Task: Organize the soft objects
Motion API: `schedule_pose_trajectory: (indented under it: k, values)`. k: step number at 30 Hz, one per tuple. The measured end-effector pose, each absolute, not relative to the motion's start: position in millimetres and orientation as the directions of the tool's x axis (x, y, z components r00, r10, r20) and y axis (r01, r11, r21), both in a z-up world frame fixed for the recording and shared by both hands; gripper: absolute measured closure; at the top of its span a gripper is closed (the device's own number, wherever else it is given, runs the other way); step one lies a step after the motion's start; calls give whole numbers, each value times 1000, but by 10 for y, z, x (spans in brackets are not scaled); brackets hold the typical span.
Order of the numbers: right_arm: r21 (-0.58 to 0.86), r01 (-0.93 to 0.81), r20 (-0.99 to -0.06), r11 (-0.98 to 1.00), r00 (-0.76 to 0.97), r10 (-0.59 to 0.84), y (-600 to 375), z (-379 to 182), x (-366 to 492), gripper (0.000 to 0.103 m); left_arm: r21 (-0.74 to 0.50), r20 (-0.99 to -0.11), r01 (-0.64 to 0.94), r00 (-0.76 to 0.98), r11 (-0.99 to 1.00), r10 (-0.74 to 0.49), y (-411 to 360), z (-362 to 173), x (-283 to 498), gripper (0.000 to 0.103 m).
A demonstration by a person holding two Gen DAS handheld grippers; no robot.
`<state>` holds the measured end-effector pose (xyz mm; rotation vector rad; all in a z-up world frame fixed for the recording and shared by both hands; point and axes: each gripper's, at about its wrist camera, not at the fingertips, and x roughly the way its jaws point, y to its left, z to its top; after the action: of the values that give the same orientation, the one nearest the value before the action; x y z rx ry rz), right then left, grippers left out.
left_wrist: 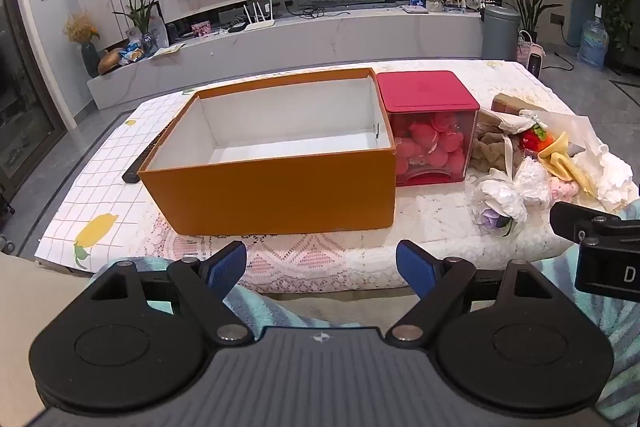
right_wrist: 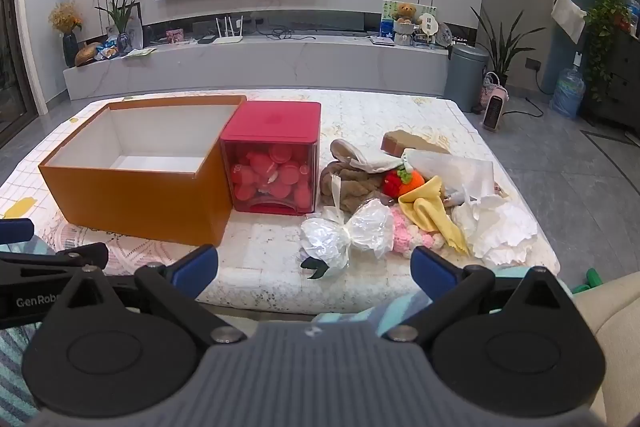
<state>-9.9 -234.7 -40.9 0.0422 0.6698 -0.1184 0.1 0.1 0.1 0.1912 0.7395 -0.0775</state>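
Along the left tool, white lettering reads "GenRob".

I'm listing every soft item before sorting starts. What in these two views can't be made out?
- Pile, both views: items overlap; the brown plush and pink knit lie partly under wrapping and yellow cloth.
- Orange box, both views: its near wall hides part of the floor.
- Red container: tinted wall blurs the round pink contents.
- Left wrist view: the right gripper is cut off by the edge.
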Motion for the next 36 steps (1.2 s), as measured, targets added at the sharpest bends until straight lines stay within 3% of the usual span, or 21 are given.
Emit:
schedule_pose_trajectory:
  k: [15,19,36]
  values:
    - [0,123,-622,992,777,-96,-2340,-417,-99,3,143,-673,133,739,981,-2,14,24,7,4]
    - [3,121,-622,993,777,-92,-2335,-419,-101,3,131,-676,132,737,983,-9,23,34,15,10]
    - [9,106,-619,994,782,-78,-2322,-411,-84,3,119,-681,142,732,983,-23,16,3,10,15]
